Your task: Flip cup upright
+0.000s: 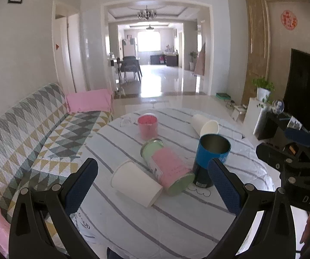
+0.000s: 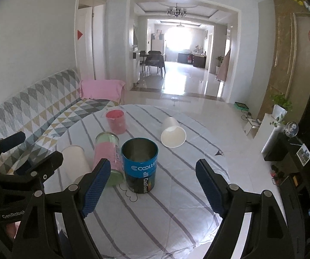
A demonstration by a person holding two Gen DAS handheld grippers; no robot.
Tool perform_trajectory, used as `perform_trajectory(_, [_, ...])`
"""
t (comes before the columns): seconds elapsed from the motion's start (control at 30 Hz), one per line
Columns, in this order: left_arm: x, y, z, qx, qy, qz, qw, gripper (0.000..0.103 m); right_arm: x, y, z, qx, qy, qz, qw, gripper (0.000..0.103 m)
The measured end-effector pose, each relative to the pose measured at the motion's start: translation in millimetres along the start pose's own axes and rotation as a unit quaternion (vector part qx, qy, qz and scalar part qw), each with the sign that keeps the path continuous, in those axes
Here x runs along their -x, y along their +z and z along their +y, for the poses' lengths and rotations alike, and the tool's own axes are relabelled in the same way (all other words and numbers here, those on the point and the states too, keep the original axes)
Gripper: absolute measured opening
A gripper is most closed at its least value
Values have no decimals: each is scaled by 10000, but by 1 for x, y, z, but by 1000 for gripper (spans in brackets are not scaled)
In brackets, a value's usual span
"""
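A round table (image 1: pixel 176 226) with a striped cloth holds several cups. A white paper cup (image 1: pixel 136 183) lies on its side near my left gripper (image 1: pixel 152 172), which is open and empty just above and behind it. A pink-and-green canister (image 1: pixel 167 168) lies on its side beside it. A blue tin (image 2: pixel 139 164) stands upright, open end up. A second white cup (image 2: pixel 173 132) lies on its side farther back. A pink cup (image 2: pixel 116 120) stands upright at the back. My right gripper (image 2: pixel 152 177) is open and empty, just short of the blue tin.
A sofa (image 1: pixel 25 133) with a triangle-pattern cover runs along the table's left. A TV stand (image 2: pixel 295 161) with small items is on the right. The right gripper's body (image 1: pixel 295 161) shows at the right of the left wrist view.
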State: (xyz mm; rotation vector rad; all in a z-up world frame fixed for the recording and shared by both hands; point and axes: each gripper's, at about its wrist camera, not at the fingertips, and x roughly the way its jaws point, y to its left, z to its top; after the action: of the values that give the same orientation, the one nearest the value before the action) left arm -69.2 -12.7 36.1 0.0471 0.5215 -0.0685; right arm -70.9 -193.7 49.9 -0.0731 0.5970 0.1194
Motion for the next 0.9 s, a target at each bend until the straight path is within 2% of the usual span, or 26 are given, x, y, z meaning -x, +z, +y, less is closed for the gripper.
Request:
perform_trajectory(0.13, [6, -1, -1, -12, -53, -109, 9999, 103, 8, -2, 2, -6, -147, -111, 9998, 82])
perform_trajectory(0.3, [10, 0, -2, 94, -390, -144, 9991, 103, 16, -2, -2, -59, -150, -191, 9997, 82])
perform_trajectory(0.43, [8, 0, -8, -4, -394, -78, 9992, 103, 15, -1, -3, -51, -197, -139, 9997, 82])
perform_trajectory(0.57, [3, 0, -13, -91, -493, 112, 9987, 103, 10, -2, -7, -65, -183, -9, 9998, 82])
perform_trajectory(0.7, [-7, 5, -18, -254, -411, 287, 9984, 103, 2, 1, -11, -48, -178, 163, 9997, 82])
perform_trajectory(0.9, [-30, 19, -24, -404, -476, 596, 9963, 103, -22, 12, -19, -76, -130, 498, 9986, 82])
